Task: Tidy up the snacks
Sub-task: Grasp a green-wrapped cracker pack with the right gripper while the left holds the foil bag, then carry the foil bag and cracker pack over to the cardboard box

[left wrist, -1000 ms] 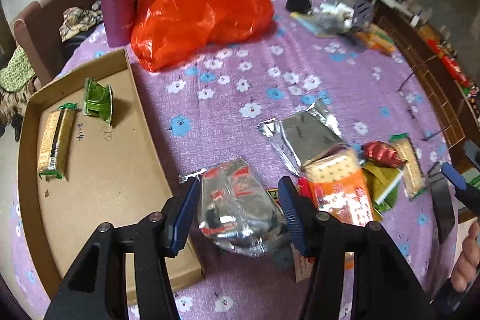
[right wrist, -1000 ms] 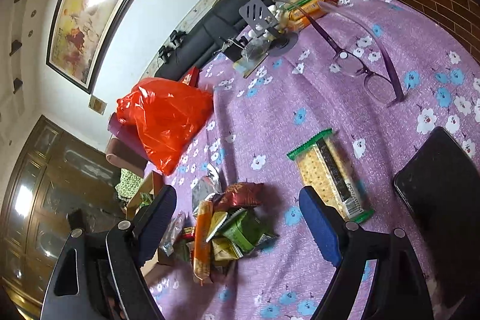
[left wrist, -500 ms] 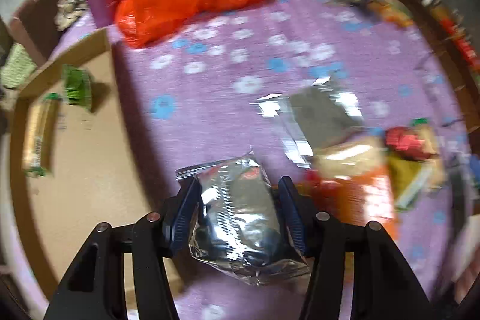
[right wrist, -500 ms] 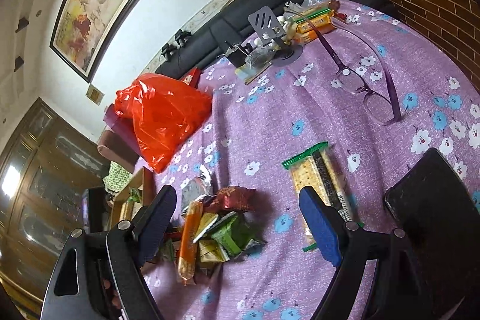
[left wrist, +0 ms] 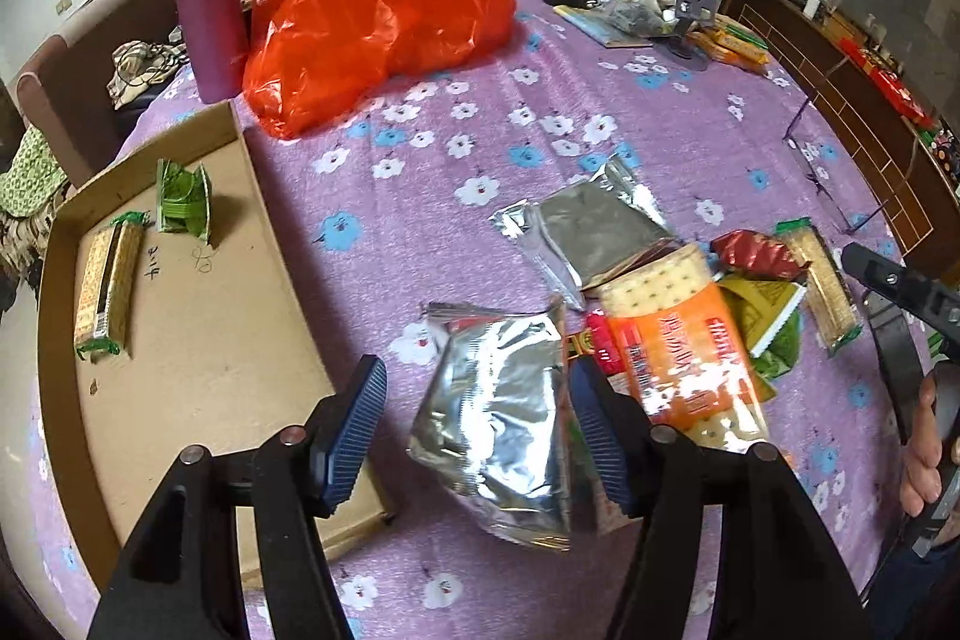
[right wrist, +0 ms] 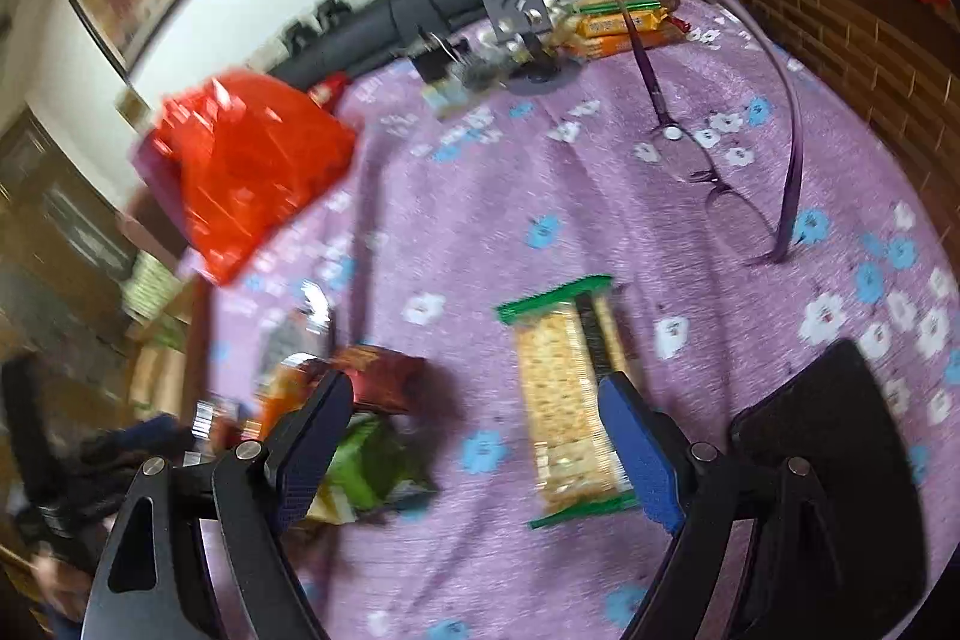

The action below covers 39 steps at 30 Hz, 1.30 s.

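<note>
A: Where does your left gripper (left wrist: pixel 474 415) stand?

B: Its jaws are spread wide around the crinkled silver foil snack pouch (left wrist: pixel 501 418). The right pad sits just beside the pouch's edge; the left pad is well apart from it. Nothing is gripped. The pouch lies on the purple flowered tablecloth (left wrist: pixel 540 112), between the shallow brown cardboard tray (left wrist: pixel 198 316) at nine o'clock and the heap of snacks at two o'clock.

A: What could go wrong for you here?

B: The foil looks slick and puffy. Close on a loose corner and I'd judge it will slide out, or the right pad may drag the orange cracker packet (left wrist: pixel 684 358) along, since that packet touches the pouch. The tray wall is close to your left pad; a low sweep could catch it.

A: And your right gripper (right wrist: pixel 474 436)?

B: Also wide apart and empty, hovering over the green-ended clear cracker pack (right wrist: pixel 567 400). That view is blurred, so contact cannot be judged. The purple-framed eyeglasses (right wrist: pixel 720 172) lie at one o'clock; swing wide and you may knock them.
</note>
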Tool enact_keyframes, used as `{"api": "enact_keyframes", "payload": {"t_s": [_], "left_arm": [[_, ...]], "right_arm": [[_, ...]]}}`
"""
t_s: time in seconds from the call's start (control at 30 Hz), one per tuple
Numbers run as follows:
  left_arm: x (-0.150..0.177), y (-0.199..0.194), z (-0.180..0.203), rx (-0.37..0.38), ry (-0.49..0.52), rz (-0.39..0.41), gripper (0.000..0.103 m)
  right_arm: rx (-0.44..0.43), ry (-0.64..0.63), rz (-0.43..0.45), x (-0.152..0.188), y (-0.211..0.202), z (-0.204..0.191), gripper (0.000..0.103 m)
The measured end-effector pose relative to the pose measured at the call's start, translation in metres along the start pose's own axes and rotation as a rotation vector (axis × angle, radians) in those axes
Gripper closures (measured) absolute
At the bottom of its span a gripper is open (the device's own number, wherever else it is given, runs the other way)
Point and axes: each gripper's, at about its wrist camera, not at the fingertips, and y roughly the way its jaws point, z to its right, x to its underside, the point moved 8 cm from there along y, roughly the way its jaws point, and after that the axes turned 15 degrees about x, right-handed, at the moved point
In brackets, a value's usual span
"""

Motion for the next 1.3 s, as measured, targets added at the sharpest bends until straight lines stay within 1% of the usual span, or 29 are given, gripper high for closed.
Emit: {"api": "enact_keyframes", "payload": {"t_s": [0.03, 0.07, 0.1, 0.17, 0.2, 0.27, 0.33, 0.37, 0.4, 0.43, 0.47, 0.53, 0.6, 0.67, 0.7, 0.83, 0.97, 1.0, 1.07, 1.1, 1.13, 1.17, 1.2, 1.23, 1.27, 1.3], "left_arm": [[0.0, 0.001, -0.001, 0.005, 0.005, -0.005, 0.04], [0.0, 0.003, -0.001, 0.007, 0.004, -0.008, 0.04], [0.0, 0.004, -0.002, 0.009, 0.001, -0.011, 0.04], [0.002, 0.01, -0.002, 0.019, 0.004, -0.033, 0.04], [0.003, 0.012, -0.002, 0.016, 0.005, -0.038, 0.04], [0.007, 0.019, -0.003, 0.003, 0.011, -0.056, 0.04], [0.009, 0.025, -0.004, 0.008, 0.01, -0.065, 0.04], [0.01, 0.026, -0.003, 0.011, 0.012, -0.066, 0.04], [0.011, 0.028, -0.002, 0.016, 0.011, -0.066, 0.04], [0.011, 0.027, -0.001, 0.01, 0.015, -0.056, 0.041], [0.011, 0.027, -0.001, 0.01, 0.017, -0.05, 0.049], [0.012, 0.025, 0.001, 0.022, 0.018, -0.031, 0.053], [0.011, 0.019, 0.002, 0.022, 0.021, 0.002, 0.062], [0.009, 0.01, 0.003, 0.025, 0.018, 0.038, 0.072], [0.008, 0.007, 0.003, 0.03, 0.012, 0.054, 0.073], [0.008, 0.004, 0.002, 0.047, 0.005, 0.072, 0.074], [0.008, 0.008, -0.002, 0.001, 0.016, 0.055, 0.073], [0.007, 0.01, -0.005, -0.002, 0.007, 0.046, 0.071], [0.01, 0.017, -0.008, 0.011, -0.008, 0.009, 0.06], [0.011, 0.02, -0.008, 0.021, -0.014, 0.0, 0.057], [0.012, 0.023, -0.009, 0.026, -0.018, -0.003, 0.055], [0.011, 0.025, -0.009, 0.015, -0.016, -0.002, 0.055], [0.012, 0.026, -0.009, 0.006, -0.013, 0.003, 0.055], [0.011, 0.027, -0.008, -0.004, -0.01, 0.01, 0.058], [0.01, 0.028, -0.007, -0.011, -0.008, 0.015, 0.067], [0.01, 0.029, -0.007, -0.019, -0.004, 0.02, 0.073]], "right_arm": [[0.03, -0.024, 0.001, 0.0, 0.004, 0.0, 0.017], [0.076, -0.049, -0.002, 0.001, 0.009, 0.001, 0.021], [0.139, -0.08, -0.005, 0.002, 0.016, 0.002, 0.027], [0.174, -0.101, -0.019, 0.004, 0.025, 0.004, 0.03], [0.2, -0.111, -0.022, 0.005, 0.029, 0.006, 0.034], [0.206, -0.119, -0.04, 0.009, 0.035, 0.007, 0.036], [0.225, -0.135, -0.056, 0.012, 0.043, 0.009, 0.037], [0.234, -0.145, -0.044, 0.012, 0.041, 0.008, 0.041], [0.244, -0.159, -0.033, 0.012, 0.041, 0.008, 0.052], [0.244, -0.165, -0.027, 0.012, 0.039, 0.007, 0.053], [0.239, -0.168, -0.023, 0.012, 0.039, 0.007, 0.053], [0.234, -0.176, -0.007, 0.012, 0.037, 0.005, 0.053], [0.213, -0.156, 0.015, 0.011, 0.033, 0.005, 0.053], [0.186, -0.148, 0.045, 0.009, 0.027, 0.002, 0.053], [0.163, -0.143, 0.081, 0.007, 0.02, -0.001, 0.053], [0.109, -0.142, 0.147, 0.005, 0.004, -0.014, 0.053], [0.095, -0.141, 0.15, 0.007, 0.003, -0.02, 0.053], [0.087, -0.133, 0.148, 0.007, 0.003, -0.02, 0.053], [0.077, -0.132, 0.146, 0.007, 0.004, -0.019, 0.053], [0.076, -0.13, 0.148, 0.007, 0.004, -0.019, 0.053], [0.078, -0.131, 0.147, 0.008, 0.004, -0.019, 0.053], [0.076, -0.137, 0.146, 0.008, 0.004, -0.021, 0.053], [0.072, -0.139, 0.146, 0.008, 0.005, -0.022, 0.053], [0.071, -0.14, 0.147, 0.009, 0.004, -0.022, 0.053], [0.071, -0.143, 0.149, 0.009, 0.004, -0.022, 0.053], [0.069, -0.145, 0.151, 0.01, 0.004, -0.022, 0.053]]}}
